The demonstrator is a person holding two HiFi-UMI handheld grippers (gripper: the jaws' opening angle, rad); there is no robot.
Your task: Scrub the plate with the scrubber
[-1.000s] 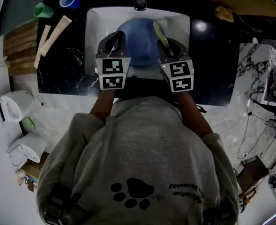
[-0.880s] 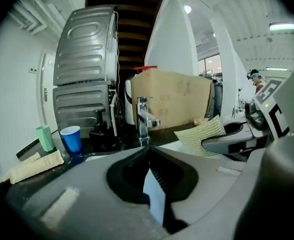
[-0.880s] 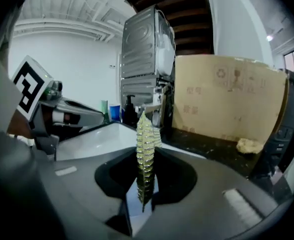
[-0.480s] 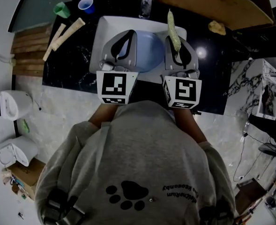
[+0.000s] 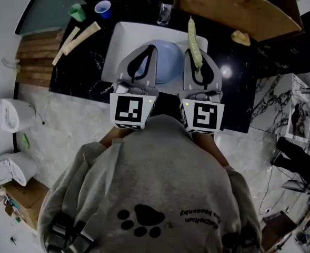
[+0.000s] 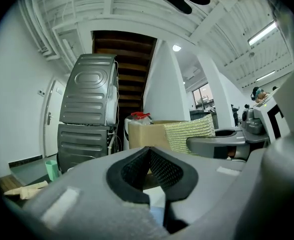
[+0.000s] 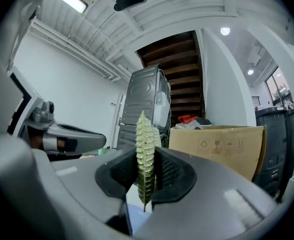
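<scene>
Black marble countertop (image 5: 86, 62) surrounds a white rectangular sink (image 5: 124, 33), seen from above a person in a grey sweatshirt who holds both grippers level over the basin. One pale blue plate (image 5: 168, 59) lies in the sink, below and between the two grippers and touched by neither.

Right gripper (image 5: 197, 57) is clenched on a yellow-green scrubber (image 5: 193, 33). The right gripper view shows the pad standing edge-on between the pads, its upper end rising past the jaw tips. Left gripper (image 5: 153, 47) is closed with its pads meeting at the tip. Its own view shows nothing between them, only a sliver of white and blue beneath.

At the counter's far left corner, a green cup (image 5: 77, 10) and a blue cup (image 5: 103, 8) stand upright side by side; their contents cannot be made out. Two pale tubes (image 5: 83, 31) lie near them. A tap (image 5: 165, 12) sits at the sink's far edge.

Beyond the jaws, the gripper views show a grey appliance (image 6: 89, 114) and an open cardboard box (image 7: 221, 144).
</scene>
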